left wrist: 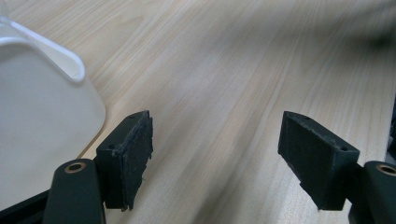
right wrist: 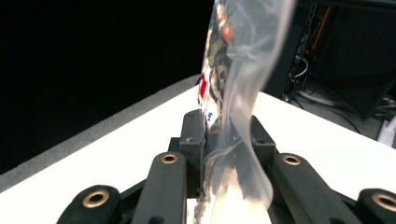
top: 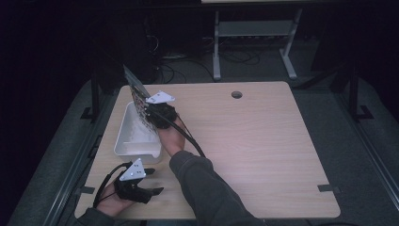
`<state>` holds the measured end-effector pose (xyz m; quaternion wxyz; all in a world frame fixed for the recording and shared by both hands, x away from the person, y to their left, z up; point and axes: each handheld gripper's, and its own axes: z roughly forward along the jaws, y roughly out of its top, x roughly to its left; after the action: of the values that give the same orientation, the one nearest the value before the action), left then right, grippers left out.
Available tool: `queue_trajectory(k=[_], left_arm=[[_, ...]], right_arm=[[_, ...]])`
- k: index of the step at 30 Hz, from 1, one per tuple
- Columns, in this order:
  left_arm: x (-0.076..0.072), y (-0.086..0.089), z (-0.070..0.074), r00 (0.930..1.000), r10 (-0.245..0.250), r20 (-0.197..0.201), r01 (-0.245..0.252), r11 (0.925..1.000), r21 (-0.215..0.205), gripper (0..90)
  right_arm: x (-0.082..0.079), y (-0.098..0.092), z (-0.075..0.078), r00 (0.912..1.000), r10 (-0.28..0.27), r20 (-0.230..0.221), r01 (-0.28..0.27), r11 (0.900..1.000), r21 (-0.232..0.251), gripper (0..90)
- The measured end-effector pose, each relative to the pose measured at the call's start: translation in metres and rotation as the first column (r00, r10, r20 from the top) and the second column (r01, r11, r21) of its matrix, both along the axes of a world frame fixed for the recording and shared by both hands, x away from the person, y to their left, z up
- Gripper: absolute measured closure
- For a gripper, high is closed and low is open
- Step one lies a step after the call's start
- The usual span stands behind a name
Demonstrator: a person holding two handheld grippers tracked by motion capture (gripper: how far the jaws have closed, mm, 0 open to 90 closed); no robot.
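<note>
A printed foil packet (top: 136,94) stands tilted over the white tray (top: 123,136) at the table's left. My right gripper (top: 151,114) is shut on the packet's lower part. In the right gripper view the two black jaws pinch the packet (right wrist: 229,70), whose silvery inner side and colourful print rise upward, and my right gripper (right wrist: 226,135) points over the tray (right wrist: 327,154). My left gripper (top: 154,181) rests near the table's front left, in front of the tray. Its jaws stand wide apart in the left gripper view, left gripper (left wrist: 215,154), over bare wood with nothing between them.
The tray's corner (left wrist: 42,107) sits just left of the left gripper. The wooden table (top: 244,141) has a round cable hole (top: 236,94) at the back. A metal stand (top: 254,33) and cables lie on the dark floor beyond.
</note>
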<state>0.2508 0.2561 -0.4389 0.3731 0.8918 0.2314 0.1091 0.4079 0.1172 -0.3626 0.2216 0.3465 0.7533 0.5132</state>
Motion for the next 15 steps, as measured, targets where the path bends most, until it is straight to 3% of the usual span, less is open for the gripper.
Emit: queue_trajectory(k=[5, 15], left_arm=[[0.0, 0.0, 0.0001, 1.0, 0.002, 0.0, -0.002, 1.0, -0.002, 25.7], [0.0002, 0.0003, -0.0001, 1.0, 0.006, 0.0, -0.006, 1.0, -0.005, 25.8]], right_arm=[[0.0018, -0.0057, 0.0008, 0.9997, -0.001, -0.025, 0.001, 1.0, -0.029, 72.5], [0.0003, -0.0064, 0.0004, 0.9997, -0.016, -0.018, 0.014, 0.997, -0.073, 71.2]])
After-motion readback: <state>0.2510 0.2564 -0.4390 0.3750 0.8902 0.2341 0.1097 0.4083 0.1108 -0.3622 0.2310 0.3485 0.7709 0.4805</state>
